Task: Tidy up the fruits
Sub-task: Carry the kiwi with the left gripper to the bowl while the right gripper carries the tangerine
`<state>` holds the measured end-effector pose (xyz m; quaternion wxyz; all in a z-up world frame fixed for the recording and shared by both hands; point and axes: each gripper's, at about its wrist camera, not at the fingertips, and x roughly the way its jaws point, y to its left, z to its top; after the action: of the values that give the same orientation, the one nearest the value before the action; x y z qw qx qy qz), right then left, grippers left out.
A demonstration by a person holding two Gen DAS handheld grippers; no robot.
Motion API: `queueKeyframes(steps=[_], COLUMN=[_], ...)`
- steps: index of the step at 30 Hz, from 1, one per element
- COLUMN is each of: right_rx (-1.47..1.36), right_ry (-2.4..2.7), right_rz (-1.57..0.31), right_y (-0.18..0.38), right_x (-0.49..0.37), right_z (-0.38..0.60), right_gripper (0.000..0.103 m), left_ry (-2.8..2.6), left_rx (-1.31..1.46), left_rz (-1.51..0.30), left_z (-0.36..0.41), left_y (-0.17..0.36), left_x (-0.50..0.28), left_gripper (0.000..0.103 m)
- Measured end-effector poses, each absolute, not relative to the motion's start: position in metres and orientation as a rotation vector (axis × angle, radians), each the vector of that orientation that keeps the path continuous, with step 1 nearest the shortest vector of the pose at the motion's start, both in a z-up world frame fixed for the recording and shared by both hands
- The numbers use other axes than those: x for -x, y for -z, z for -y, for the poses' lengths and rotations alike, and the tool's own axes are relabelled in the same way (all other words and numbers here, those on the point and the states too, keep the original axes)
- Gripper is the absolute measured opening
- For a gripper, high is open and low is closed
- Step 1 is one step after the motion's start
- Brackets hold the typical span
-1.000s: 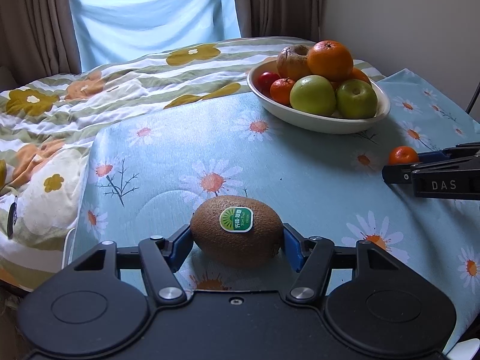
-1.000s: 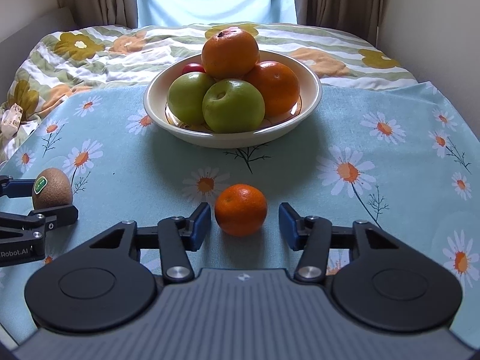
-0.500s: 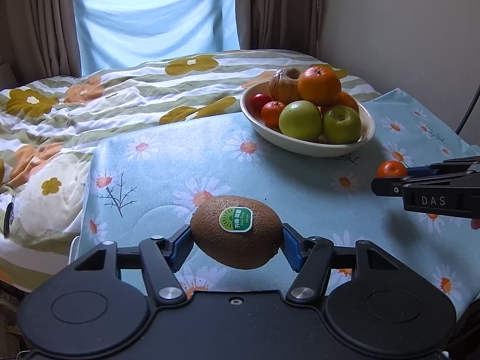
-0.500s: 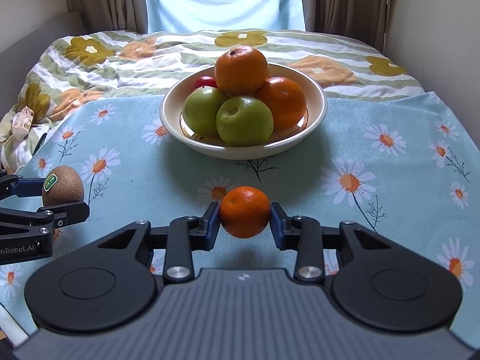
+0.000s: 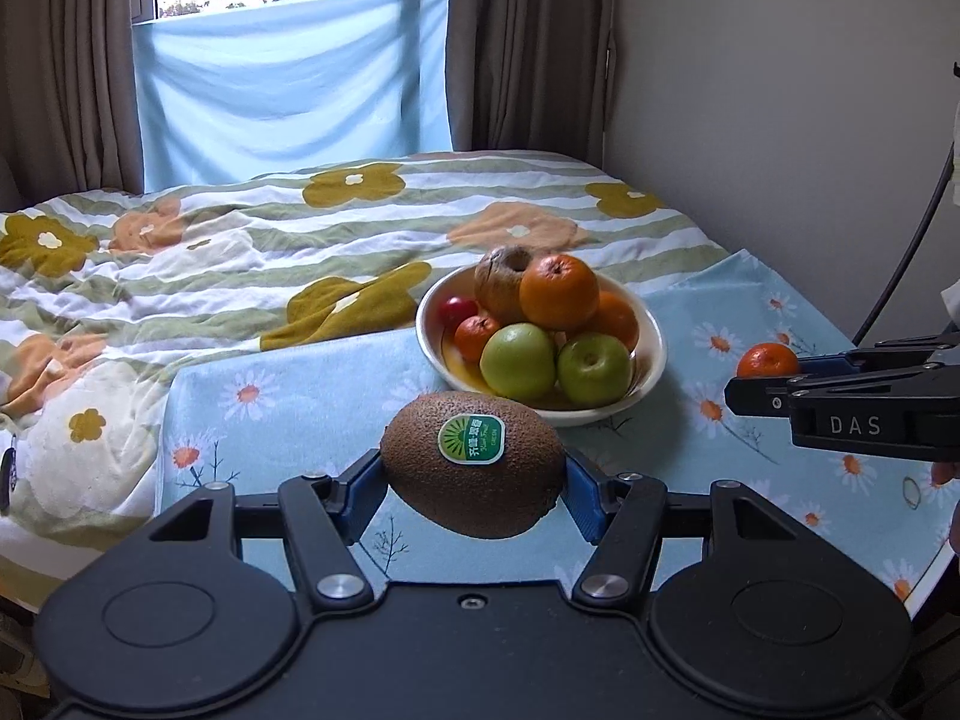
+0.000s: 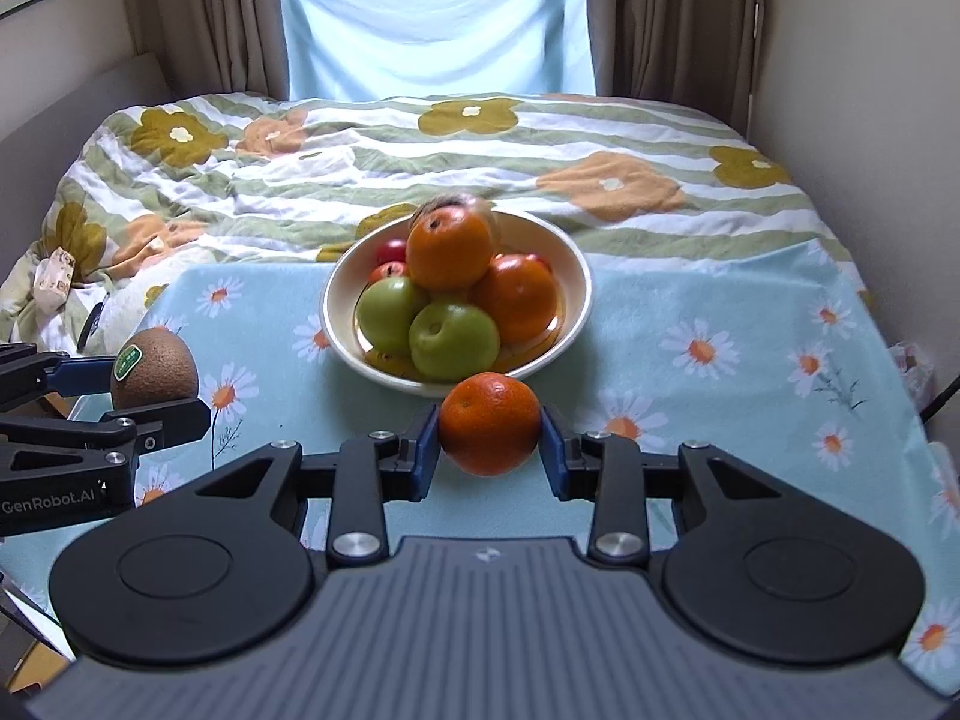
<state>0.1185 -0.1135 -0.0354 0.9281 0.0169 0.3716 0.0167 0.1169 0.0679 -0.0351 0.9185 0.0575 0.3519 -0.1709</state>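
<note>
My left gripper (image 5: 474,483) is shut on a brown kiwi (image 5: 473,463) with a green sticker and holds it above the cloth; the kiwi also shows in the right wrist view (image 6: 155,368). My right gripper (image 6: 489,441) is shut on a small orange mandarin (image 6: 489,423) and holds it in the air in front of the bowl; the mandarin shows in the left wrist view (image 5: 768,360). A cream bowl (image 6: 570,276) holds green apples, oranges, red fruits and a brownish fruit, piled high; the bowl shows in the left wrist view (image 5: 651,360).
The bowl stands on a light blue daisy-print cloth (image 6: 720,312) over a table. Behind it lies a bed with a striped floral quilt (image 6: 480,156). A wall runs along the right side (image 5: 780,120). Curtains and a window are at the back.
Both grippers have risen and pulled back, so the bowl looks smaller and lower. The right gripper shut on the mandarin and lifted it off the cloth. The left gripper kept the kiwi.
</note>
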Motion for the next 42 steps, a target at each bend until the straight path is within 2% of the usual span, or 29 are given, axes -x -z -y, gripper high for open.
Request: queueKeyframes(steps=[8, 17, 42], right_rx=[-0.068, -0.065, -0.028], right_ry=[-0.005, -0.07, -0.21], right_rz=[-0.749, -0.751, -0.825], right_y=[0.001, -0.002, 0.037], right_x=[-0.126, -0.171, -0.299], right_z=[0.138, 0.164, 0.18], right_gripper=[0.05, 0.05, 0.05], left_ry=[0.374, 0.328, 0.184], left_rx=[-0.102, -0.068, -0.013], left_rz=[-0.682, -0.693, -0.827], left_z=[-0.049, -0.025, -0.018], left_y=[0.004, 0.005, 0.068], left_x=[-0.125, -0.164, -0.28], left_gripper=[0.066, 0.066, 0.066])
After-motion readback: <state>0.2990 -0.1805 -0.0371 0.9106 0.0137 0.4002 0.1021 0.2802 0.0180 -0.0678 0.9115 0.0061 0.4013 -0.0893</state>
